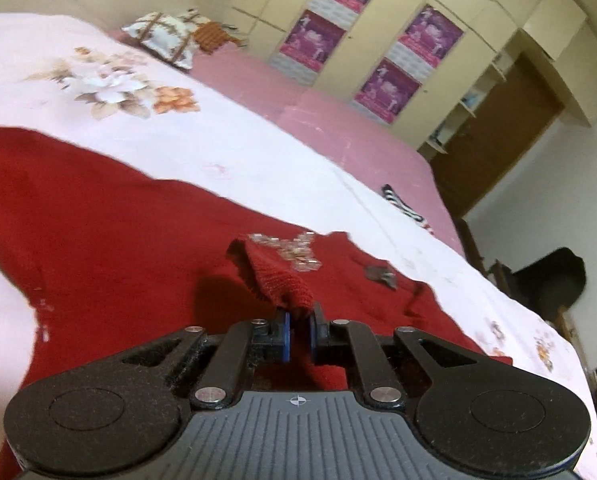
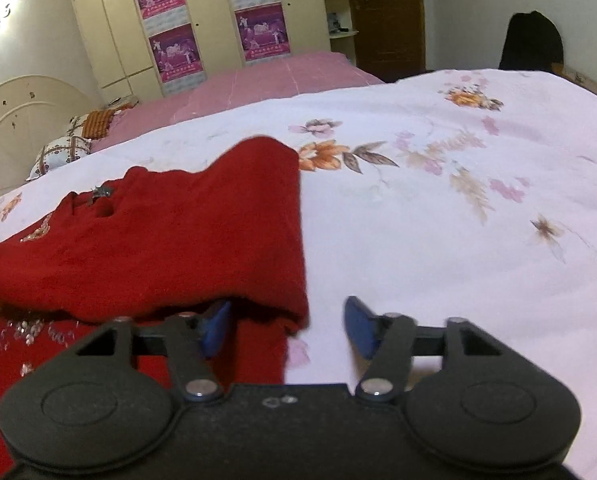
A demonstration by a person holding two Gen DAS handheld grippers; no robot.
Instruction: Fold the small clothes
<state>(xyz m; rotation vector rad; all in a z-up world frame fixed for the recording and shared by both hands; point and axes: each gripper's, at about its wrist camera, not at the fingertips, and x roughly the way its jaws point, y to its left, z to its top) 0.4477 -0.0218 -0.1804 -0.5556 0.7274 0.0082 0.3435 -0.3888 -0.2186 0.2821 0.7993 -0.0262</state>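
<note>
While I look along the left gripper (image 1: 300,326), its blue pads are clamped on a raised fold of the red knitted garment (image 1: 110,216), which lies spread on the floral bedspread (image 1: 226,152); a sequinned patch (image 1: 294,250) sits just beyond the pinched cloth. Further back I see a pillow (image 1: 166,36) and a wardrobe with posters (image 1: 382,44).

Through the right wrist camera, my right gripper (image 2: 288,326) has its pads apart: the left pad (image 2: 214,326) is tucked under the garment's folded edge, the other over bare bedspread. Nothing is pressed between them.
</note>
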